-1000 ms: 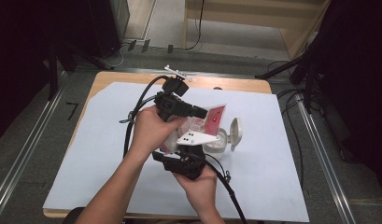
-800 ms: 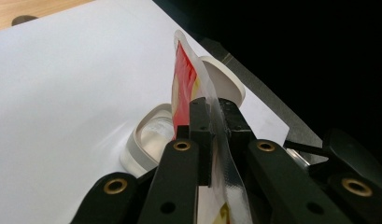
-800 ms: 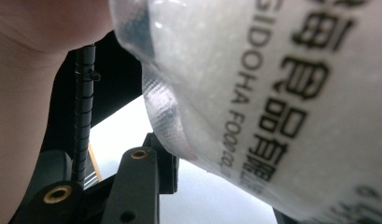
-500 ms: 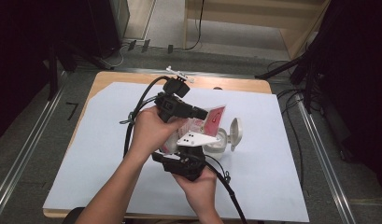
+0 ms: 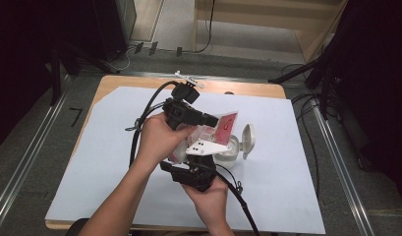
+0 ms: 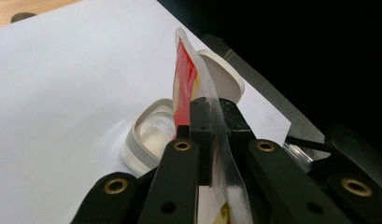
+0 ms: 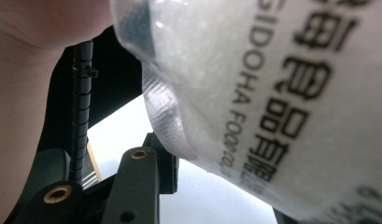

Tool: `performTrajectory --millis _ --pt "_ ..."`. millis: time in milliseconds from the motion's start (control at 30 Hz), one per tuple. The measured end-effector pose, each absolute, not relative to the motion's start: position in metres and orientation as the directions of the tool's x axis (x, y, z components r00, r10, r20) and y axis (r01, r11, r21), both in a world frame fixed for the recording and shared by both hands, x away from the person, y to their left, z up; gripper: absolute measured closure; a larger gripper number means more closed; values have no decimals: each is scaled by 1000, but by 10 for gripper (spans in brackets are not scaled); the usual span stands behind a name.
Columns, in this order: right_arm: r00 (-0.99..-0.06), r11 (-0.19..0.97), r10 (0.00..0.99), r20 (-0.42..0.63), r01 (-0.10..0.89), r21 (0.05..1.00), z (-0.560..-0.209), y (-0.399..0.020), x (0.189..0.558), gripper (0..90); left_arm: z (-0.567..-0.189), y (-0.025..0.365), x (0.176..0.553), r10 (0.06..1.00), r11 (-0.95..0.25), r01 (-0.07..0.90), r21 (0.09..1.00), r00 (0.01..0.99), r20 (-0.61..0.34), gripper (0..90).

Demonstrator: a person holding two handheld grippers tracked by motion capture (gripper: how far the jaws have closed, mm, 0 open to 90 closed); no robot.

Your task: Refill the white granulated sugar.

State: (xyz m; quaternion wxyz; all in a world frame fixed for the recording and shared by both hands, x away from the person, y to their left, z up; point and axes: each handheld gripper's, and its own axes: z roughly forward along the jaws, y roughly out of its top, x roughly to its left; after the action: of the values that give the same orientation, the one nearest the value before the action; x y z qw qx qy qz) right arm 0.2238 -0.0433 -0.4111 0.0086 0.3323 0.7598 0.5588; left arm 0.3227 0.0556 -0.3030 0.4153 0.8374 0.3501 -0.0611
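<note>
Pouch (image 5: 223, 129) held above the box (image 5: 227, 150), long axis tilted up and away. Left gripper (image 6: 215, 122) is clamped on its upper edge; right gripper (image 5: 201, 153) grips the lower body (lid (image 5: 247, 140) open).

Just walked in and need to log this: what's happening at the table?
A person holds a red and clear food packet between two hand-held grippers, above an open white container on the white sheet. The left gripper is clamped on the packet's edge. The right gripper holds its lower end. Both hands are steady.
</note>
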Motion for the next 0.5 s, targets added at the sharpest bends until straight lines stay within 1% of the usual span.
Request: performTrajectory --millis 500 --pt "-777 157 524 350 491 857 -411 -42 223 632 -304 56 322 534 -407 636 656 748 -394 866"
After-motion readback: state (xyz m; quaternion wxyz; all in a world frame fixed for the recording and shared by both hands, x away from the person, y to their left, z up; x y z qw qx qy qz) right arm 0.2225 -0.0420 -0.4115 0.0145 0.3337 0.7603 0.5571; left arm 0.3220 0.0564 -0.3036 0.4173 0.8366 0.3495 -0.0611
